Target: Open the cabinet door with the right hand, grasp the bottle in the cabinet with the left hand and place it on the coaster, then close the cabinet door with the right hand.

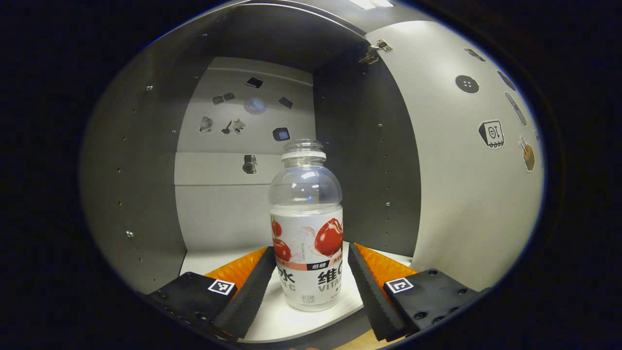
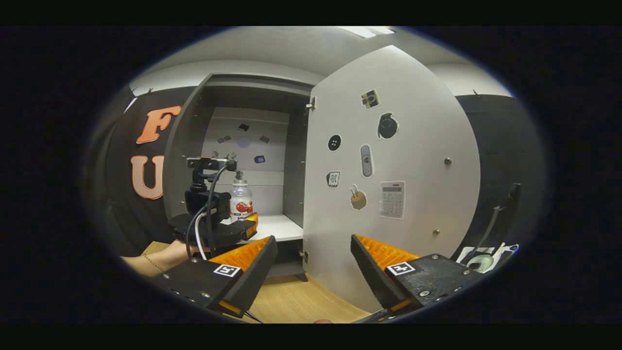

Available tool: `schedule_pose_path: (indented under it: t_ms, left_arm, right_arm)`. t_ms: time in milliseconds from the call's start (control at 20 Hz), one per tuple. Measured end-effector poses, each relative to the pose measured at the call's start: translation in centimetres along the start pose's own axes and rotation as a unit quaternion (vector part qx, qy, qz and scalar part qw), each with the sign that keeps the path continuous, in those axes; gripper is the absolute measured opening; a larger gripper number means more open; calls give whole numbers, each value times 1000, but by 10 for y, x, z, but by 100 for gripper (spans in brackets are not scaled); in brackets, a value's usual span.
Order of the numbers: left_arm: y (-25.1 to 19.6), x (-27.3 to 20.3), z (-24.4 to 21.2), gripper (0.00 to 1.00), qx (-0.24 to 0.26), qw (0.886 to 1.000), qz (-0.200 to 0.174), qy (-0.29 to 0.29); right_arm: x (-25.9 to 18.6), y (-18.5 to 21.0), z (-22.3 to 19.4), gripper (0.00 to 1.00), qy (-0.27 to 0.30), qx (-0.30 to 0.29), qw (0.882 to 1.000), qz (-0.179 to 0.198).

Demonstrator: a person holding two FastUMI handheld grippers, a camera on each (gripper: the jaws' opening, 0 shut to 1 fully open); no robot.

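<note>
A clear, uncapped bottle (image 1: 306,228) with a white label showing red fruit stands upright on the white cabinet shelf (image 1: 277,321). My left gripper (image 1: 309,248) is open inside the cabinet, one finger on each side of the bottle's lower half. The left finger sits right at the bottle and the right finger stands a little off it. In the right gripper view, the left gripper (image 2: 243,226), held by a hand, reaches up to the bottle (image 2: 241,201). The grey cabinet door (image 2: 388,170) stands swung open. My right gripper (image 2: 313,239) hangs open and empty in front of that door's lower edge.
The cabinet's side walls (image 1: 141,184) close in on both sides of the bottle. The open door (image 1: 466,170) stands to its right with stickers on it. A wooden table top (image 2: 291,301) lies below the cabinet. A small pale green round item (image 2: 481,262) rests at the far right.
</note>
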State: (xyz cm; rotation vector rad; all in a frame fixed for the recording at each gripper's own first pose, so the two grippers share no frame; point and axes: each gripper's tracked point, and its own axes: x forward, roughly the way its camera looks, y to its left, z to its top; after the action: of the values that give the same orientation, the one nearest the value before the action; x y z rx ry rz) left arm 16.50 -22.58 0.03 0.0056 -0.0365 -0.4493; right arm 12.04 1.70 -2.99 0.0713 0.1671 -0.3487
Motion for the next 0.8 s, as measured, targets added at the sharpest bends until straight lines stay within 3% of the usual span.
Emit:
schedule_pose_path:
  t_ms: [200, 400, 800]
  left_arm:
    - [-1, 3, -2, 97, 3, 1000, 0, 5]
    - [3, 6, -2, 87, 8, 1000, 7, 4]
    - [-3, -1, 5, 82, -12, 1000, 1, -15]
  right_arm:
    - [4, -2, -1, 94, -1, 1, 1000, 1]
    - [6, -2, -4, 93, 4, 1, 1000, 6]
    - [1, -2, -5, 94, 5, 1, 999, 33]
